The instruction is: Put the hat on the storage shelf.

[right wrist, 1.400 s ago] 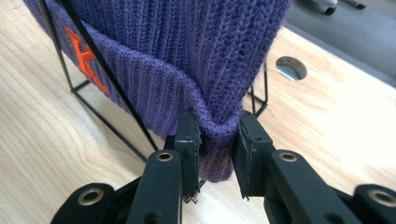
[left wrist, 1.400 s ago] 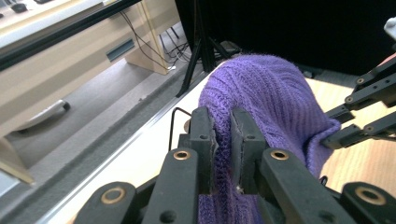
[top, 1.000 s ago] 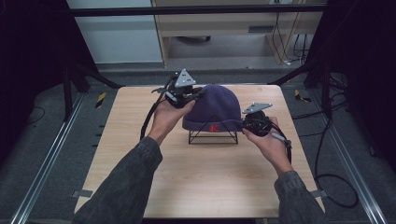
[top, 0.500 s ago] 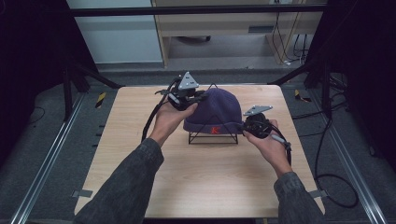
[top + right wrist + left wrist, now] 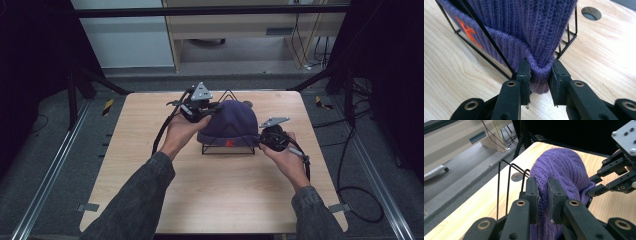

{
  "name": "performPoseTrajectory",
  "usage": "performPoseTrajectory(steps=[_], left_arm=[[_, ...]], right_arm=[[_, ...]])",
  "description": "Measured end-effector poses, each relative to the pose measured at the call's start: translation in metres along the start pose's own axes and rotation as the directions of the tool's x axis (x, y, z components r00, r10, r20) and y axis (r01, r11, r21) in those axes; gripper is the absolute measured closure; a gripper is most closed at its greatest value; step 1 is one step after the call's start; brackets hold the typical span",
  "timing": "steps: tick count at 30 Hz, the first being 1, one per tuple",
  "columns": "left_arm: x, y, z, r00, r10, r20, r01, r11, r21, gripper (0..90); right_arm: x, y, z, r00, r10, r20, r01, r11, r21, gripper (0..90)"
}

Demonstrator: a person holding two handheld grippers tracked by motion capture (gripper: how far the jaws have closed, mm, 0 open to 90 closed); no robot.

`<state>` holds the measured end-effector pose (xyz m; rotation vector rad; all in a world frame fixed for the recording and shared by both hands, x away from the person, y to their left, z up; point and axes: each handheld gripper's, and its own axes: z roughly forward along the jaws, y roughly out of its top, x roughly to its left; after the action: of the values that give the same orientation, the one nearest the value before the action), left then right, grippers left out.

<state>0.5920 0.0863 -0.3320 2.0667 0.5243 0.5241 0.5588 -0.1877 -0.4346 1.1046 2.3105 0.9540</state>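
A purple knit beanie (image 5: 235,120) with an orange logo (image 5: 229,143) sits over a black wire stand (image 5: 225,152) at the table's middle. My left gripper (image 5: 200,105) is at the beanie's far left side. In the left gripper view it (image 5: 542,182) is shut on a fold of the beanie (image 5: 564,167), beside the stand's wires (image 5: 499,185). My right gripper (image 5: 270,135) is at the beanie's near right edge. In the right gripper view it (image 5: 539,65) is shut on the beanie's turned-up cuff (image 5: 524,25), just right of a slanting stand wire (image 5: 488,37).
The light wooden table (image 5: 150,190) has a round cable hole (image 5: 591,13) behind the stand. Cables trail from both grippers across the table. Black frame legs and a pale cabinet (image 5: 240,30) stand beyond the far edge. Metal rails (image 5: 45,185) run along the floor.
Both grippers have shifted slightly toward the person and lower with the beanie held. The beanie sits lower on the stand, whose wire peak now shows behind it.
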Motion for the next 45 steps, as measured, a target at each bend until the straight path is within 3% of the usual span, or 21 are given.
performPoseTrajectory(steps=[16, 34, 40, 45], left_arm=[[-0.007, -0.026, 0.004, 0.9994, -0.024, 0.023, 0.024, 0.9997, 0.008, 79.3], [-0.008, -0.036, 0.005, 0.9985, -0.045, 0.032, 0.045, 0.9988, 0.019, 78.7], [-0.007, -0.038, 0.004, 0.9969, -0.066, 0.043, 0.065, 0.9977, 0.021, 74.4], [-0.006, -0.041, 0.002, 0.9953, -0.092, 0.031, 0.092, 0.9958, 0.004, 67.0]], right_arm=[[0.000, -0.012, 0.012, 0.9999, 0.011, 0.010, -0.011, 0.999, 0.031, 71.3], [0.001, -0.020, 0.016, 0.9999, 0.013, -0.010, -0.013, 0.999, 0.044, 70.5], [0.001, -0.022, 0.014, 1.0000, 0.002, -0.006, -0.002, 0.999, 0.039, 64.6], [-0.001, -0.026, 0.009, 0.9997, 0.021, 0.011, -0.021, 0.999, 0.045, 59.4]])
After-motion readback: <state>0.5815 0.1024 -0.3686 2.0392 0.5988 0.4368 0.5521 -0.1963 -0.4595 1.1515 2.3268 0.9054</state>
